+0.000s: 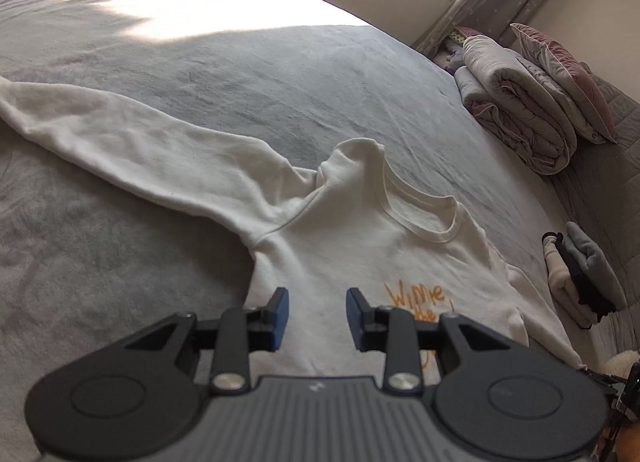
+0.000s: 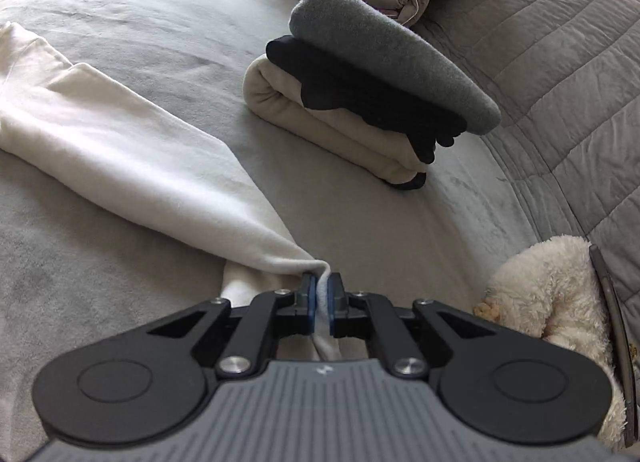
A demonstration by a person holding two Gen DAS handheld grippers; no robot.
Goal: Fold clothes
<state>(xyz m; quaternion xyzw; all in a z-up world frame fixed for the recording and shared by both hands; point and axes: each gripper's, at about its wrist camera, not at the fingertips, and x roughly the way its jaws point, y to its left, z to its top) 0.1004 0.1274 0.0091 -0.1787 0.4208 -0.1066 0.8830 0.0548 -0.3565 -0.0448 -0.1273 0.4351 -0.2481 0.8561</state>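
A cream long-sleeved sweatshirt (image 1: 344,229) with orange lettering lies front up on the grey bedspread (image 1: 248,61). One sleeve (image 1: 132,137) stretches far to the left. My left gripper (image 1: 317,316) hovers over the shirt's chest, open, with nothing between its blue pads. In the right wrist view the other sleeve (image 2: 132,165) runs from the upper left down to my right gripper (image 2: 323,304), which is shut on the sleeve's cuff end. The pinched cloth shows between the pads and is lifted off the bed.
A stack of folded clothes (image 2: 360,101), grey on black on cream, sits right of the shirt. A rolled duvet (image 1: 516,109) and a pink pillow (image 1: 568,73) lie at the far right. A fluffy white toy (image 2: 552,294) rests near my right gripper.
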